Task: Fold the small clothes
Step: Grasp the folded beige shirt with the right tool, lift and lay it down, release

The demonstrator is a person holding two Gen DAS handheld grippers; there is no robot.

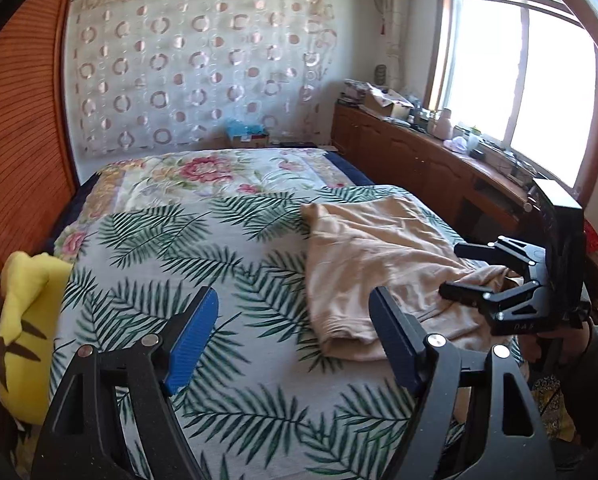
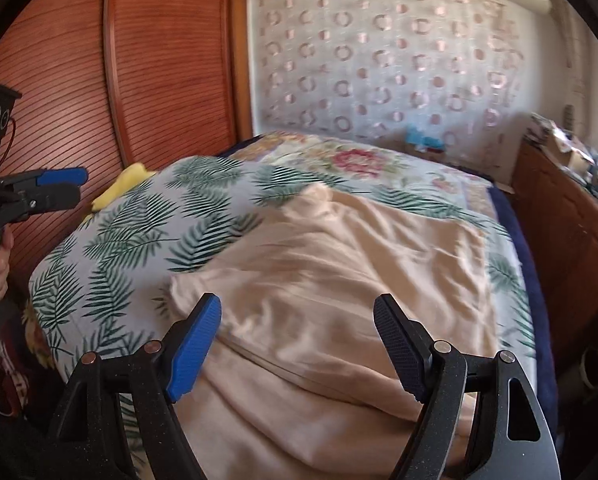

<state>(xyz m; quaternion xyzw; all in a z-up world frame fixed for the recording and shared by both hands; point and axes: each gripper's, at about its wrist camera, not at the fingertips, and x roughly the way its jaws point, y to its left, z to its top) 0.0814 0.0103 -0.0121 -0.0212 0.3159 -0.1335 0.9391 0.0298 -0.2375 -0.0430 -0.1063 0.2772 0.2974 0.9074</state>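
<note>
Bed (image 1: pixel 203 240) inspected from both wrist views: it carries a pale sheet printed with green fern fronds, and past that a flowered quilt (image 1: pixel 203 172) in pink and cream. The task's thing, a peach-beige garment (image 2: pixel 339 264) of soft, creased knit, lies loosely spread on the fern sheet toward the bed's window side, one folded edge rounded and thick. A yellow plush toy (image 1: pixel 23 320) with dark stripes sits at the bed's other edge, against a ribbed reddish-brown wooden wardrobe (image 2: pixel 167 52). Along the window side runs a low wooden cabinet (image 1: pixel 411 152) whose surface is cluttered with boxes and bottles (individual items too small to identify). A sheer curtain (image 1: pixel 195 68) with a pattern of pink rings covers the far wall. Left gripper (image 1: pixel 295 336): jaws apart, blue ribbed pads facing each other over bare sheet, the garment's edge beside its right-hand finger; nothing between the pads. Right gripper (image 2: pixel 297 344): jaws apart above the garment, not clamped on it; in the left wrist view it hangs over the cloth's near corner, held by a hand (image 1: pixel 559 336). Nothing stands between either gripper and the garment.
</note>
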